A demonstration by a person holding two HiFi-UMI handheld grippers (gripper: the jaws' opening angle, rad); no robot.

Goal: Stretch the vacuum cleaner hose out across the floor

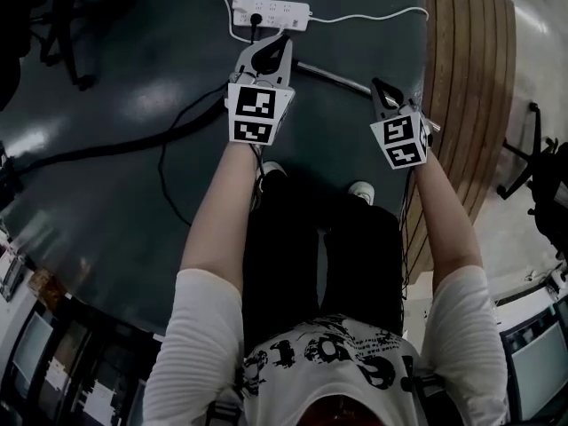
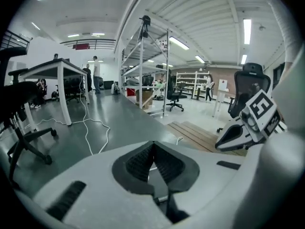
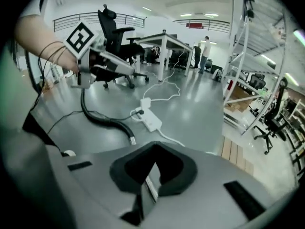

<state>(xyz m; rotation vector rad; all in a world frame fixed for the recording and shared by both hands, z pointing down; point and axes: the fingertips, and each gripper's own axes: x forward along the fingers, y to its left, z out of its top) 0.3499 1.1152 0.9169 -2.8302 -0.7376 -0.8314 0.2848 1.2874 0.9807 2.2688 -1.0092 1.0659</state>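
Above the dark floor [image 1: 106, 69], just ahead of the person's feet, both grippers hang in the air side by side, apart from each other. The left gripper [image 1: 275, 44] is clenched. In the left gripper view its ribbed pads [image 2: 138, 162] press against each other with nothing caught between them. The right gripper [image 1: 383, 89] is closed tight as well. In the right gripper view its jaws come together to a point and grasp nothing. Neither gripper touches anything on the floor.

The vacuum cleaner hose [image 1: 115, 145] lies on the floor below them. It comes in from the floor's left side, passes beneath the left gripper, and ends in a metal tube [image 1: 333, 76]. In the head view that tube shows between the two grippers. In the right gripper view the black hose bends in a loose curve before it reaches the metal end.

A white power strip [image 1: 271, 11] lies on the floor just beyond the grippers, near the tube's end. Its white cable [image 1: 373, 14] runs off toward the wooden boards [image 1: 466, 69] along the floor's right edge. A thin black cable [image 1: 162, 171] loops over the floor beside the hose.
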